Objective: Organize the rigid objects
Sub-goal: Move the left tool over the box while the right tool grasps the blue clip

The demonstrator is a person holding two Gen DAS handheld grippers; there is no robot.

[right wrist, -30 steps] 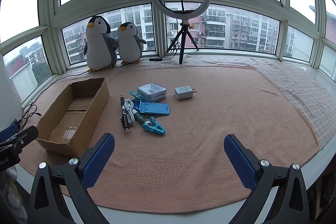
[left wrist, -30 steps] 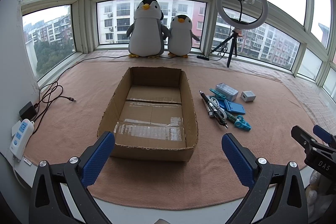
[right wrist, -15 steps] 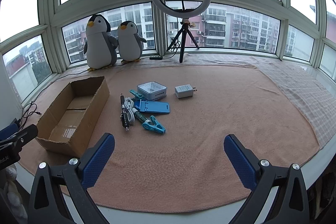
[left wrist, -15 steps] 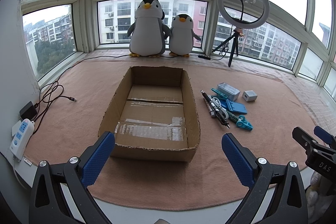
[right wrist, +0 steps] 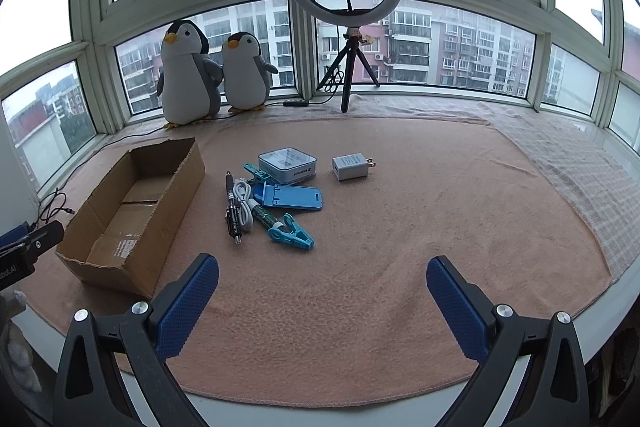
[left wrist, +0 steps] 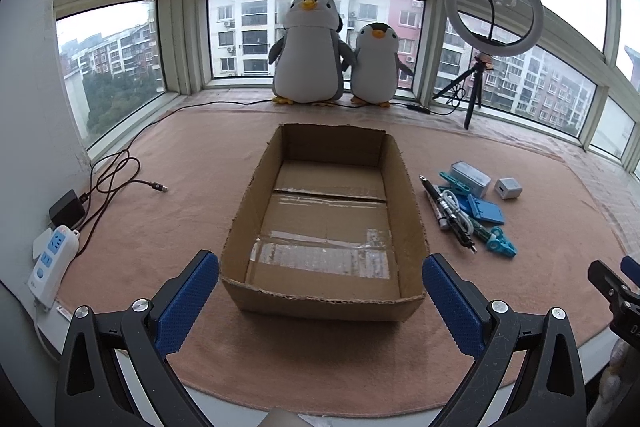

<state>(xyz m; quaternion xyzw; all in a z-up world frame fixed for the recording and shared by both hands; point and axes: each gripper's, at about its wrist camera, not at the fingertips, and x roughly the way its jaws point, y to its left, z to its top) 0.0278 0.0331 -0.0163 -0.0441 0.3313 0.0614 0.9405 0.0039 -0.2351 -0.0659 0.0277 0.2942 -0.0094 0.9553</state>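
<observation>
- The loose items lie in a cluster on the pink mat [right wrist: 400, 227], just to the right of the cardboard box [right wrist: 132, 203].
- The cluster holds a small tin [right wrist: 288, 165], a white charger plug [right wrist: 352, 167], a blue phone stand [right wrist: 296, 197], a teal clip [right wrist: 290, 233], a second teal clip [right wrist: 256, 173] beside the tin, a coiled white cable [right wrist: 242, 201] and a black pen-shaped tool [right wrist: 232, 211].
- The charger plug sits apart from the others, to the right of the tin.
- The phone stand lies just in front of the tin. The cable and the black tool lie side by side at the left edge of the cluster.
- The cardboard box is open at the top. Its floor shows only strips of clear tape.
- The left gripper [left wrist: 320, 301] hovers at the near end of the box, jaws wide apart and holding nothing.
- The right gripper [right wrist: 322, 301] hovers over bare mat in front of the cluster, jaws wide apart and holding nothing.
- Two plush penguins [right wrist: 188, 75] and a ring light on a tripod [right wrist: 346, 15] stand at the window behind the mat.
- A white power strip [left wrist: 50, 259] and a dark cable [left wrist: 116, 175] lie at the left edge of the mat.
</observation>
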